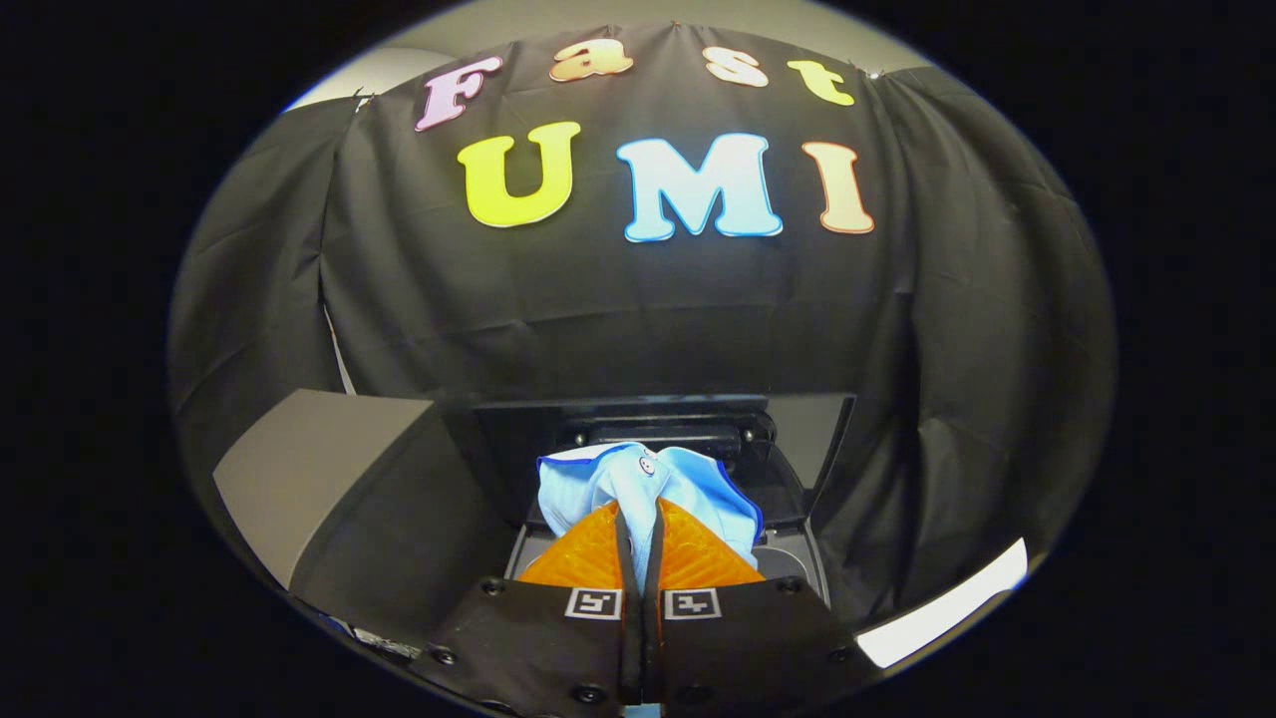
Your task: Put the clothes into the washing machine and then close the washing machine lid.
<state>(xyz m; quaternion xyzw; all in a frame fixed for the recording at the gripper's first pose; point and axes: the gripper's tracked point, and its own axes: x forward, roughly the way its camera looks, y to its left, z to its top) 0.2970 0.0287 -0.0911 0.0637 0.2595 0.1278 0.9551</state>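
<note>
My gripper (638, 524) is shut on a light blue garment (608, 479) with a darker blue trim and a small button; the cloth bunches above and around the fingertips. Both fingers press it between them. Just beyond and below the cloth stands the washing machine (788, 558), its dark lid (648, 414) raised upright at the back. The garment hangs over the machine's opening, which is mostly hidden behind the fingers and cloth.
A grey box-like block (329, 479) stands to the left of the machine. Black cloth walls close the booth behind and to both sides. A pale strip (947, 608) of surface edge shows to the right of the fingers.
</note>
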